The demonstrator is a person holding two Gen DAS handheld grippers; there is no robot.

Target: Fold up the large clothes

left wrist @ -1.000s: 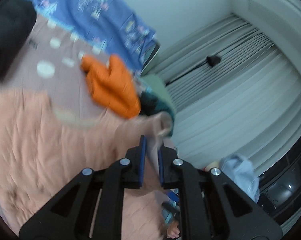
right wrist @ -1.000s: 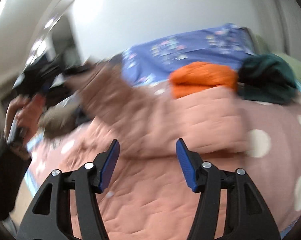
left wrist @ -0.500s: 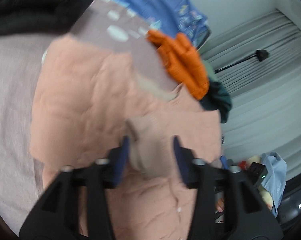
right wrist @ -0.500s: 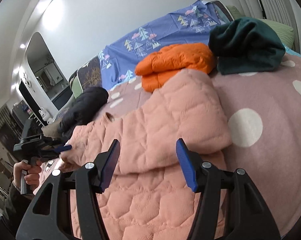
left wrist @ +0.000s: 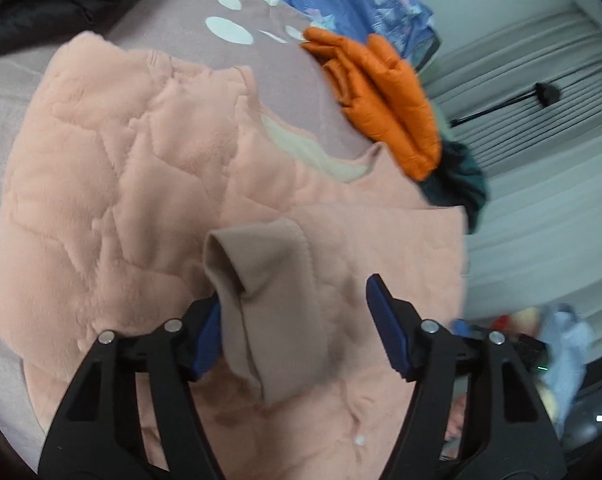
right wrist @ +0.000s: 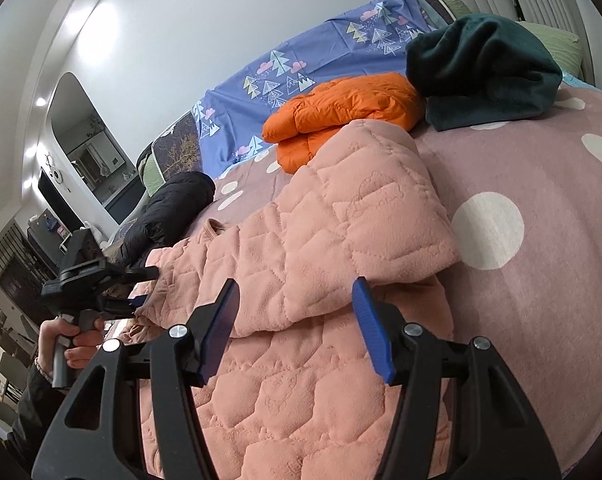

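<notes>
Two grippers: both stand wide apart, neither clamps anything.
Garment: pink quilted jacket (left wrist: 149, 200) lies spread on the dotted bedspread (right wrist: 541, 280), filling the centre and left of the left wrist view and the lower centre of the right wrist view.
Left gripper (left wrist: 293, 332): jaws wide; the tan cuff (left wrist: 269, 300) lies loose between them, resting against the left blue pad and clear of the right one.
Right gripper (right wrist: 297, 328): jaws wide, hovering over the quilted body; whether the pads touch the fabric cannot be told.
Sleeve (right wrist: 365, 216): folded across the body, long axis running from the upper right of the right wrist view down toward the left gripper's seat at lower left (right wrist: 101, 288).
Deciding relation: the folded sleeve edge lies directly ahead of the right gripper, between its pads and just beyond them; the cuff end sits at the left gripper.
Nearer tool: left for the cuff, right for the sleeve's shoulder end.
Judged step: sleeve fold laid; body fold remains.
Surroundings: orange jacket (right wrist: 341, 112), dark green garment (right wrist: 481, 68) and black jacket (right wrist: 173, 208) lie beyond, well apart.
</notes>
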